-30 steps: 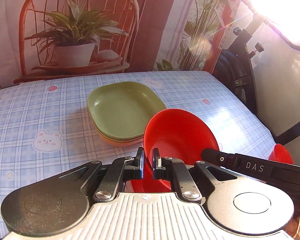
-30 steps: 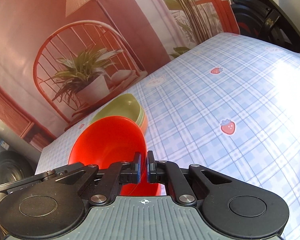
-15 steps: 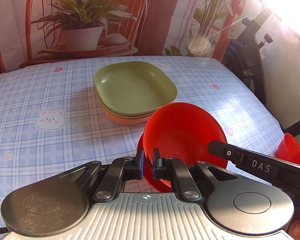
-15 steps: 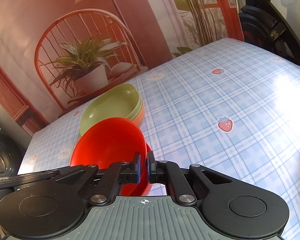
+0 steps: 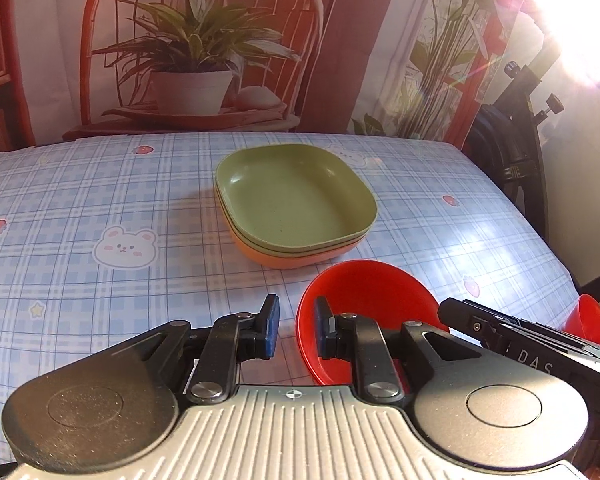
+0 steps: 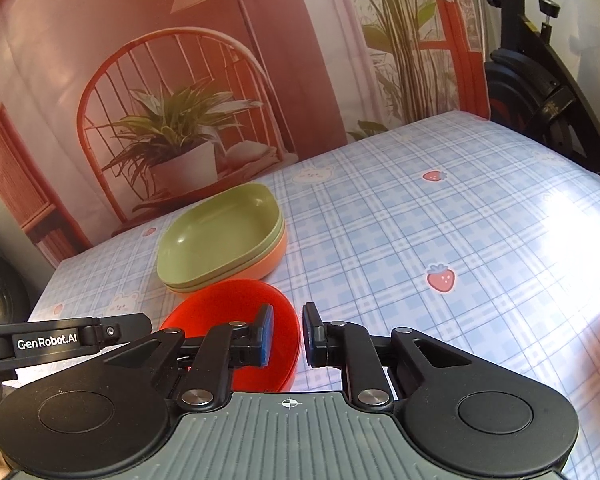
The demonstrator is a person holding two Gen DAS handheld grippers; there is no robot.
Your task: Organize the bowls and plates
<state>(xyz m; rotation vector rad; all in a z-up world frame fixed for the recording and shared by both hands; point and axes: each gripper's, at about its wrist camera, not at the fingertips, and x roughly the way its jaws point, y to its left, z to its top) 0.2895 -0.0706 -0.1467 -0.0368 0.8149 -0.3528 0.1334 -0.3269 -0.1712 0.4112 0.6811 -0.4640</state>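
Note:
A red bowl (image 5: 364, 300) sits on the checked tablecloth, close in front of a stack of square plates (image 5: 296, 200), two green on an orange one. My left gripper (image 5: 297, 332) straddles the bowl's left rim with its jaws opening; the pads stand off the rim. In the right wrist view my right gripper (image 6: 286, 336) straddles the opposite rim of the red bowl (image 6: 236, 316), jaws also opening, with a gap at each pad. The plates (image 6: 220, 240) lie just beyond it.
A second red rounded piece (image 5: 590, 320) shows at the table's right edge, partly hidden behind the right gripper's body. An exercise bike (image 5: 516, 152) stands past that edge. A printed backdrop hangs behind the table (image 5: 100, 200).
The red bowl, held up and tilted between both shut grippers, has come down onto the cloth. Both pairs of jaws have parted from its rim.

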